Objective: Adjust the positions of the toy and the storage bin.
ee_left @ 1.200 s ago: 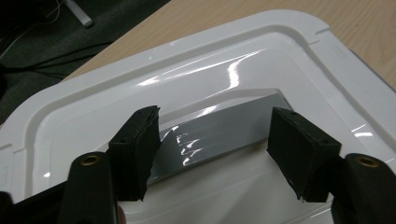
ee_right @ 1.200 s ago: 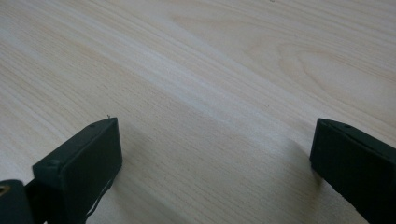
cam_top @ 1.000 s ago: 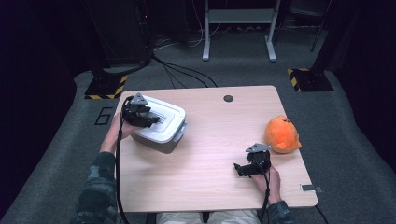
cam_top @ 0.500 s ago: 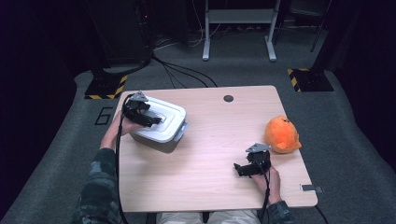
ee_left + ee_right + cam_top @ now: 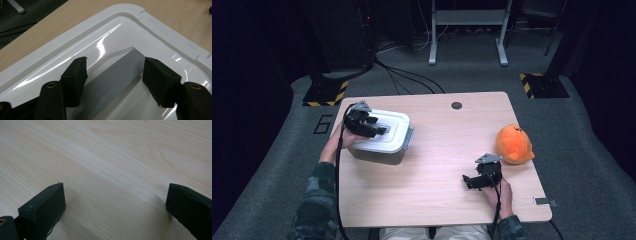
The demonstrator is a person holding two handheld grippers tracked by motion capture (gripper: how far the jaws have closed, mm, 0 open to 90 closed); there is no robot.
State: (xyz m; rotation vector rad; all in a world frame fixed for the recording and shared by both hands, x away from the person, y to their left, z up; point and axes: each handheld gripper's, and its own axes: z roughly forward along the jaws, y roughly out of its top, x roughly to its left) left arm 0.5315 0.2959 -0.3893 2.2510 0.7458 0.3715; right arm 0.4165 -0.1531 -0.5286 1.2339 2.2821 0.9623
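Lid (image 5: pixel 382 131) first: white, glossy, sitting on the grey-walled box (image 5: pixel 379 155) near the table's left edge, well apart from everything else. I see my left gripper (image 5: pixel 379 129) over the middle of that lid, and in the left gripper view its two black pads (image 5: pixel 75 81) straddle the grey handle bar (image 5: pixel 112 80) set in the lid's recess. The jaws have just been closing, with the bar between them, but there is a visible gap on each side, so the pads are not pressing on it; I call that claw released, not grasping. The lid's raised rim (image 5: pixel 160 27) runs around the recess, with bare tabletop just beyond it.

My right gripper (image 5: pixel 472 181) rests low on the table (image 5: pixel 437 200) toward the near right, its jaws spread wide with nothing but bare wood grain (image 5: pixel 112 170) between them, so that claw is released too. The orange plush toy (image 5: pixel 513 144) sits just beyond it, close to the table's right edge. Between the box and my right gripper lies a broad stretch of open wood, and the far half of the table is bare apart from a small dark round hole (image 5: pixel 456 105) near the back edge. A small metal tag (image 5: pixel 544 202) sits at the near right corner.
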